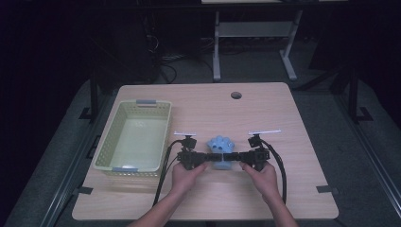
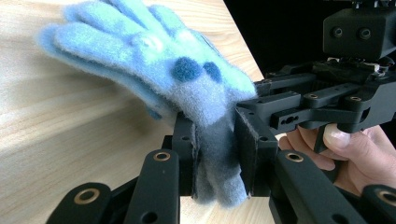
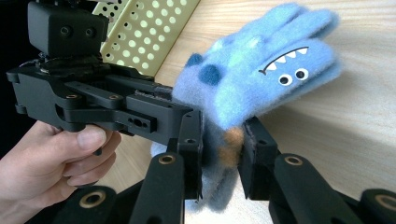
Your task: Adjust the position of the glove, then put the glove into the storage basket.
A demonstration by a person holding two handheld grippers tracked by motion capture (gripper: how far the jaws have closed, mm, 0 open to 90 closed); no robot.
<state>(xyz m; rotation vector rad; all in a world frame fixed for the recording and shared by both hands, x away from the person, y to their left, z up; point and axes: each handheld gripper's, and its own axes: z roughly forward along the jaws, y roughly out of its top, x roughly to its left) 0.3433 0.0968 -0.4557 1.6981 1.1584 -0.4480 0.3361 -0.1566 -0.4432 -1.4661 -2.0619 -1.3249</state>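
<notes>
Glove (image 1: pixel 221 150), blue and fuzzy, hangs over the table (image 1: pixel 293 142) beside the basket (image 1: pixel 106 142), cuff clamped by both left gripper (image 1: pixel 206 156) and right gripper (image 1: pixel 235 156); probably the carrying step, next swinging it over that basket

Fleece glove (image 3: pixel 261 70): light blue, dark blue spots, mint patches, white-toothed monster face, orange fleck near cuff. Perforated basket (image 1: pixel 134 137): pale yellow-green. Table (image 1: pixel 293 142): light woodgrain.
</notes>
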